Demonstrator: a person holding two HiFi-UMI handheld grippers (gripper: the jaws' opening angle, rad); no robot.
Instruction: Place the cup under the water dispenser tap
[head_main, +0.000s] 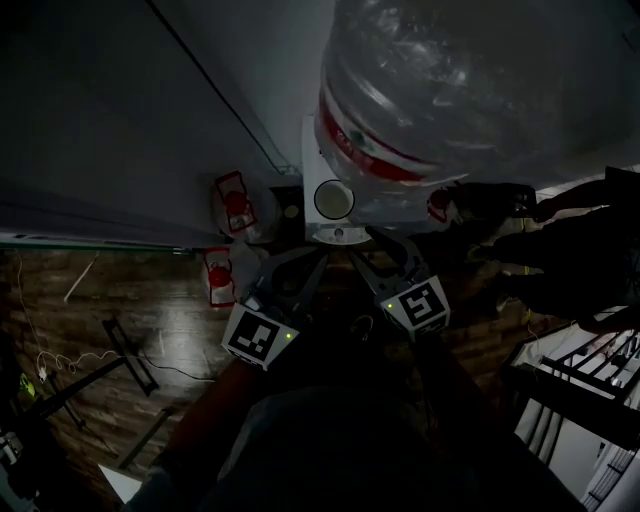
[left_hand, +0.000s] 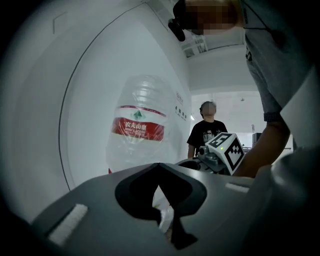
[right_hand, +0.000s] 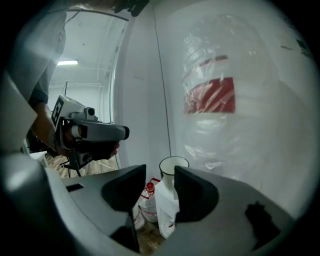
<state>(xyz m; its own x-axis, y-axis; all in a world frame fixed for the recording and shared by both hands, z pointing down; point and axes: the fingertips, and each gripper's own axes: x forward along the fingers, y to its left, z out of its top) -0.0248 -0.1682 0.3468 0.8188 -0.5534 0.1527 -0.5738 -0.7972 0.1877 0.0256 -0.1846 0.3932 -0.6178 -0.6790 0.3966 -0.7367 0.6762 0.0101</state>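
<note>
White cup looks empty on the dispenser; right claw wide, left claw closed.

- We find the head view very dim, its lower half nearly black.
- Both gripper views are bright under a ceiling light (fisheye bends the edges; corners go black).

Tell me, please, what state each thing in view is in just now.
cup: upright, looks empty, standing on the dispenser, held by neither gripper.
left gripper: jaws together, nothing between them.
right gripper: jaws apart, empty; the cup stands beyond them.
big water bottle: wrapped in clear film, above the cup.
spare bottle: red cap on, standing on the floor.
</note>
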